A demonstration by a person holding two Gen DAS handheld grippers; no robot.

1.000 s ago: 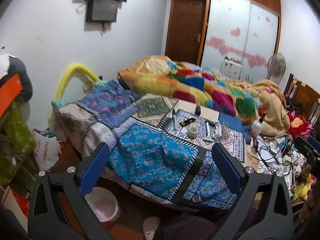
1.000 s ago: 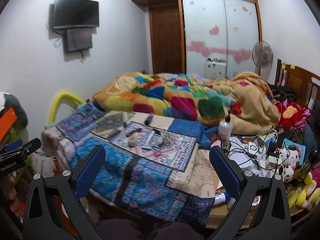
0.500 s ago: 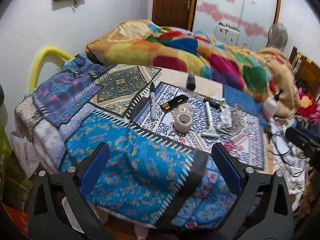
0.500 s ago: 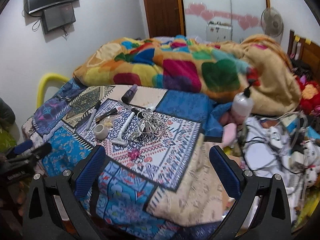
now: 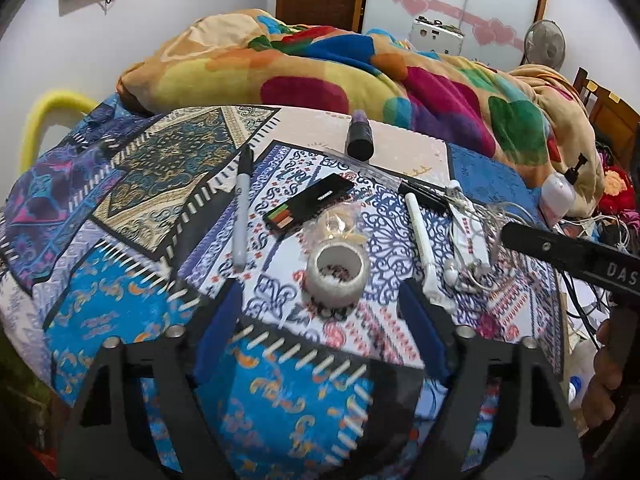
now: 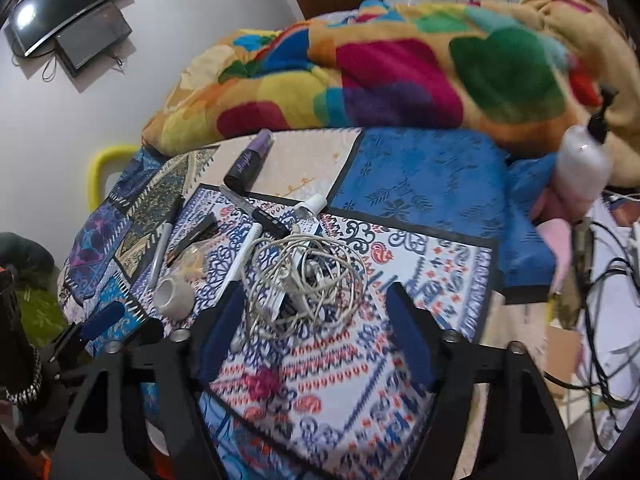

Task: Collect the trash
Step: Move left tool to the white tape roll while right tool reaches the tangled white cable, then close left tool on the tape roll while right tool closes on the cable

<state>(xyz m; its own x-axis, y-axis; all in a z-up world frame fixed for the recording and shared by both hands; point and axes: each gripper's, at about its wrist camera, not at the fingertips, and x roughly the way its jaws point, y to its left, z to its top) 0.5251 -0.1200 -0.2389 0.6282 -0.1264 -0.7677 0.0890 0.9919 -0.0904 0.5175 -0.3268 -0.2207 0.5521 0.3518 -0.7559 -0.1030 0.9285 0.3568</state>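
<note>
Several small items lie on the patterned bedspread point(image 5: 120, 292). A white tape roll point(image 5: 337, 275) stands just beyond my open, empty left gripper point(image 5: 320, 300), with a crumpled clear wrapper point(image 5: 338, 222) behind it. A marker point(image 5: 242, 208), a black flat case point(image 5: 310, 206), a purple tube point(image 5: 359, 134) and a white pen point(image 5: 420, 236) lie around. My right gripper point(image 6: 314, 300) is open and empty, its fingers either side of the near edge of a tangle of white cable point(image 6: 308, 276). The tape roll also shows in the right wrist view point(image 6: 173, 295).
A colourful rolled blanket point(image 5: 320, 76) lies across the far side of the bed. A pump bottle point(image 6: 584, 164) and loose cables point(image 6: 608, 280) sit at the right. A yellow rail point(image 5: 44, 120) is at the bed's left edge. The right gripper's body point(image 5: 572, 256) crosses the left view.
Both grippers have moved forward and down toward the bed. The items on the bedspread are now much closer; the tape roll and cable tangle sit right at the fingertips.
</note>
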